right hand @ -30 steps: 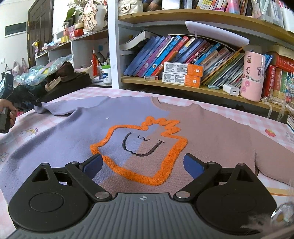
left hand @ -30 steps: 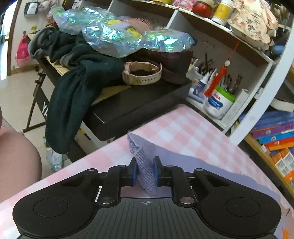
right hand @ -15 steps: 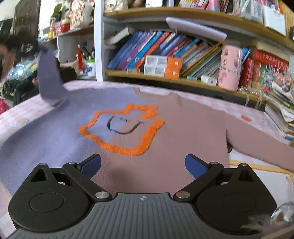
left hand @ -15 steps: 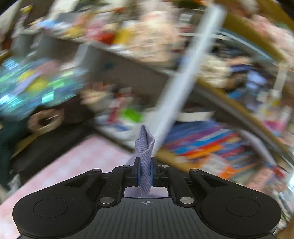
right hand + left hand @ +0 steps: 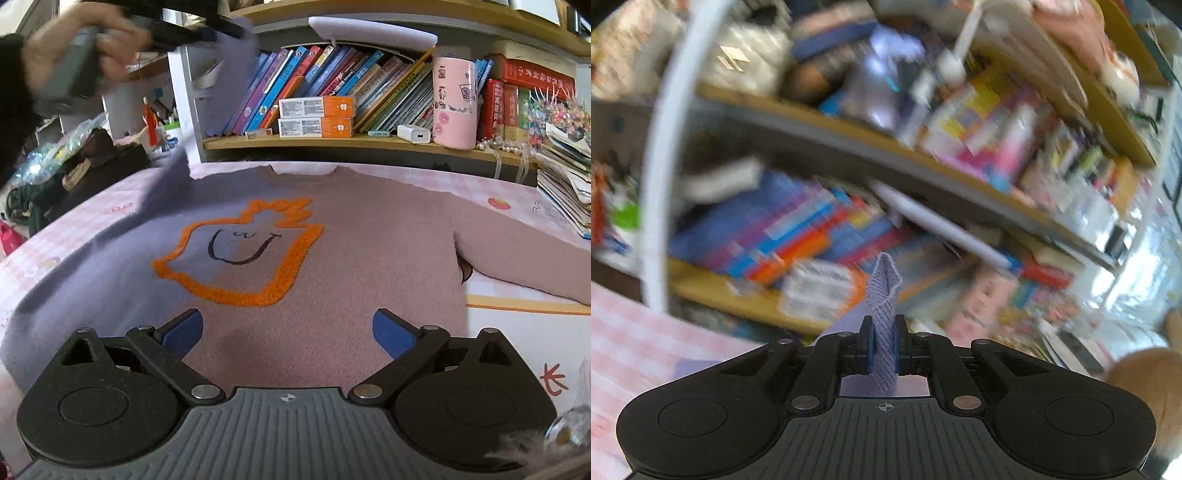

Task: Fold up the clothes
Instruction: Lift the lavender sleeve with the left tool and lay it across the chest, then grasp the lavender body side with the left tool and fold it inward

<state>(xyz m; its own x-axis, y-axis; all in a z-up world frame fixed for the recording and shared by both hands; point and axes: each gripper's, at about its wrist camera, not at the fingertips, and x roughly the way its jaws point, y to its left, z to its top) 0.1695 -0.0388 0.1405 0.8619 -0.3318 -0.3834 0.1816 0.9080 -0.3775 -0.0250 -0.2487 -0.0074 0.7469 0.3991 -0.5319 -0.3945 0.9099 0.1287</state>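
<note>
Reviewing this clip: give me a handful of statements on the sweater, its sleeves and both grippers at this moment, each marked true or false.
1. The left gripper is shut on the lilac sleeve. True.
2. The right gripper grips the sweater hem. False: its jaws stand wide open over the sweater, pinching nothing.
3. The lilac sleeve lies flat on the table. False: it is lifted up in front of the bookshelf.
4. The mauve sleeve lies spread on the checked tablecloth. True.
5. The orange outline on the sweater's front faces up. True.
</note>
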